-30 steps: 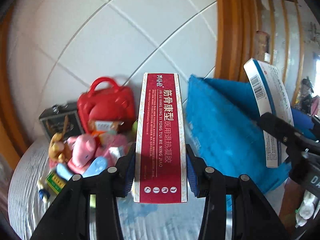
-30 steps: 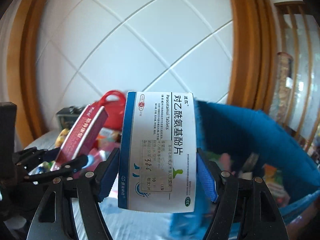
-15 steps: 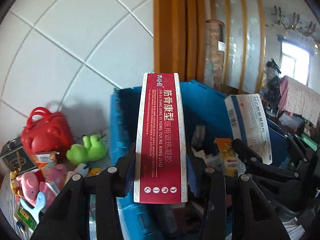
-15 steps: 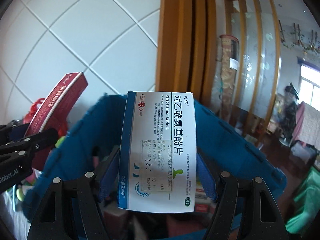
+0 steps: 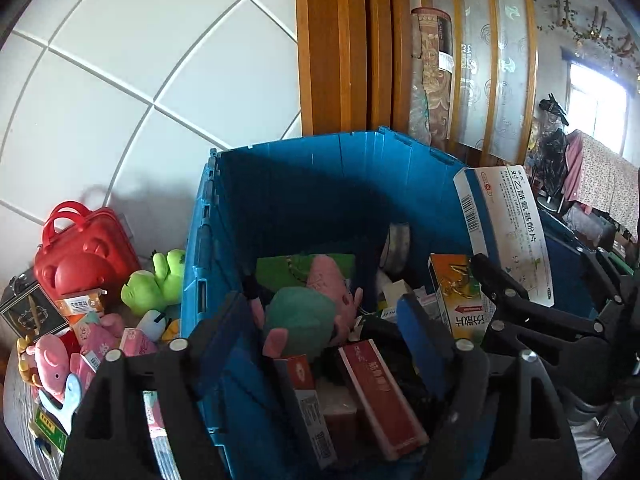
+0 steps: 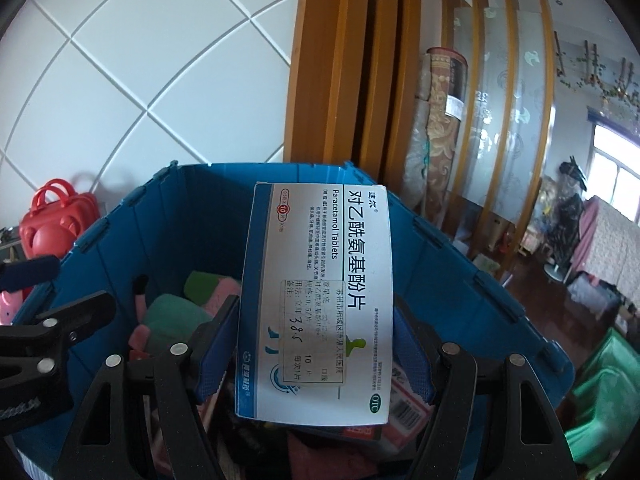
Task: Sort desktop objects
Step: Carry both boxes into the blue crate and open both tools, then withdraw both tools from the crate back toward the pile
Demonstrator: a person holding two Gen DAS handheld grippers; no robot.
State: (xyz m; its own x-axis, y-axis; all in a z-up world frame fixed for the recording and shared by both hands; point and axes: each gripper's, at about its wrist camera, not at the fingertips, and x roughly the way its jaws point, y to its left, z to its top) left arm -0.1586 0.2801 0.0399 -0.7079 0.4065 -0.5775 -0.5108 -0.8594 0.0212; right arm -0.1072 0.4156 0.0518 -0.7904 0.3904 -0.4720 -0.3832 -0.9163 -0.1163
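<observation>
Left gripper [image 5: 326, 344] fingers opening, empty, over blue plastic crate [image 5: 280, 184]; long red carton [image 5: 380, 396] lies inside, probably just dropped. Right gripper [image 6: 316, 344] clamps white-blue paracetamol box [image 6: 316, 300] upright above crate, ready to release.

left claw [image 5: 324, 320] opening over bin [image 5: 296, 184]

I log: blue crate [image 5: 304, 184], ribbed matt plastic; paracetamol box [image 6: 320, 300], smooth white card; red carry case [image 5: 80, 252], glossy plastic; green frog toy [image 5: 154, 284], plush cloth; wall tiles [image 5: 120, 60], glossy.
</observation>
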